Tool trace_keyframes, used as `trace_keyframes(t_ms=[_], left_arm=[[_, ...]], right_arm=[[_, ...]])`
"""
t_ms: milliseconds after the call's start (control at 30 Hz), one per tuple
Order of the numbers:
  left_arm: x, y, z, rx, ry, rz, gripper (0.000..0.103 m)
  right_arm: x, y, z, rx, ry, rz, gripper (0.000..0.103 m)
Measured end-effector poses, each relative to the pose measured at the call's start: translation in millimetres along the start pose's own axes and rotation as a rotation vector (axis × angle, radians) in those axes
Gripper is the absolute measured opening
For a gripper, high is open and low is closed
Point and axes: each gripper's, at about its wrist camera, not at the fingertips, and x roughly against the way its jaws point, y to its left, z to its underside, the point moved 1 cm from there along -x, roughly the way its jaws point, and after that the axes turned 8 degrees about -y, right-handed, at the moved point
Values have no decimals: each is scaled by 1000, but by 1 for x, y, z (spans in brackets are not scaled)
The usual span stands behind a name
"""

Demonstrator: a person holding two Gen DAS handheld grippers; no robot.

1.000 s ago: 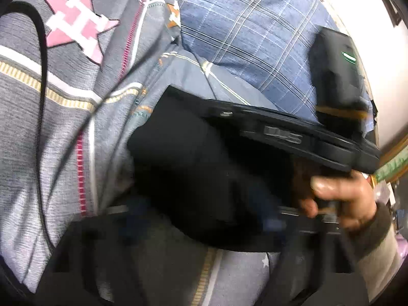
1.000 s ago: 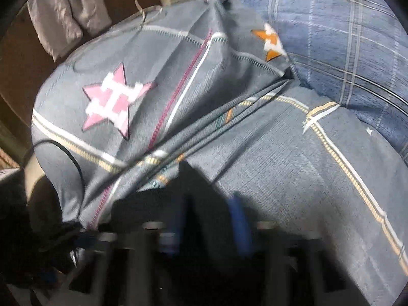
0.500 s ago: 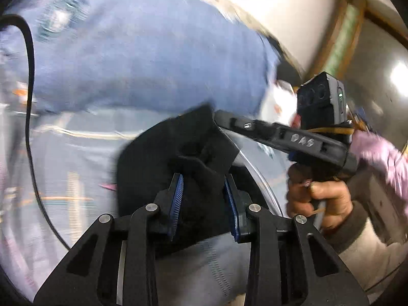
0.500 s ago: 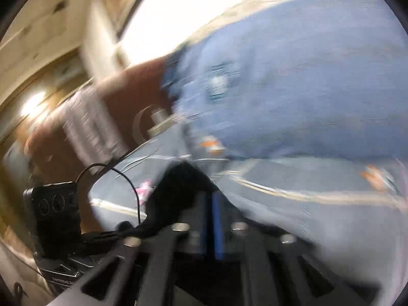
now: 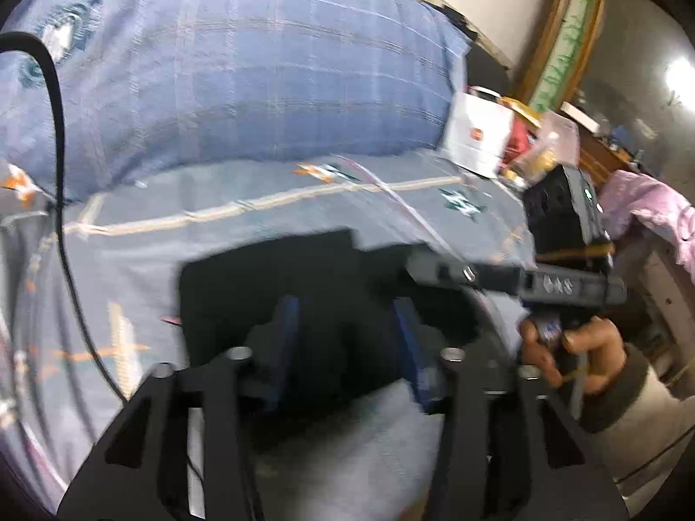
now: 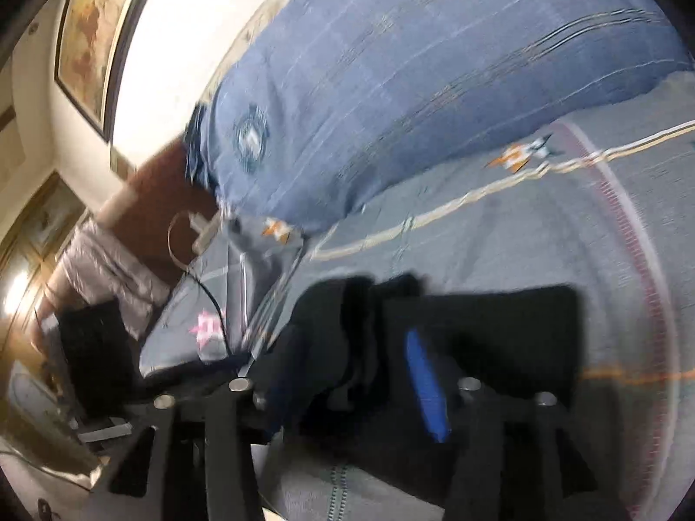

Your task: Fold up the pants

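The black pants (image 5: 269, 286) lie bunched on the grey patterned bedspread (image 5: 217, 217). My left gripper (image 5: 347, 338) has its blue pads spread, with black cloth lying between them. My right gripper (image 6: 352, 373) also stands with its blue pads apart over the pants (image 6: 499, 330), cloth bunched between the fingers. In the left wrist view the right gripper's body (image 5: 543, 282) reaches in from the right, held by a hand (image 5: 577, 351), its tips over the cloth's right edge. The frames are blurred.
A large blue plaid pillow (image 5: 243, 78) lies at the head of the bed, also in the right wrist view (image 6: 434, 69). A black cable (image 5: 56, 139) runs down the left. Clutter and a white box (image 5: 478, 134) stand at the right. A framed picture (image 6: 87, 39) hangs on the wall.
Both grippers swung up and away from the star-patterned sheet toward the pillow, carrying the pants. The jaws of both have widened from the pinch half a second ago.
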Motion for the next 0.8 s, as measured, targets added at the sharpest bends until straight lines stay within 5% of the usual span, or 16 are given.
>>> trace_keyframes(t_ms=[233, 333, 367, 400, 467, 667, 800], left_arm=[[-44, 73, 6, 152, 52, -124, 53], [-61, 84, 21, 197, 99, -139, 53], [-59, 85, 24, 201, 92, -140, 53], [-56, 85, 25, 206, 84, -145, 53], [-53, 86, 23, 226, 86, -144, 53], [-23, 58, -9, 194, 10, -93, 53], [-20, 22, -21, 161, -45, -17, 65]], right_arm=[[-49, 3, 19, 13, 110, 13, 49], [-62, 8, 22, 42, 86, 10, 49], [-68, 10, 23, 39, 79, 2, 43], [-71, 12, 23, 42, 80, 14, 23], [-73, 20, 23, 84, 66, 37, 14], [-10, 50, -3, 145, -60, -41, 10], [38, 42, -18, 181, -144, 63, 10]])
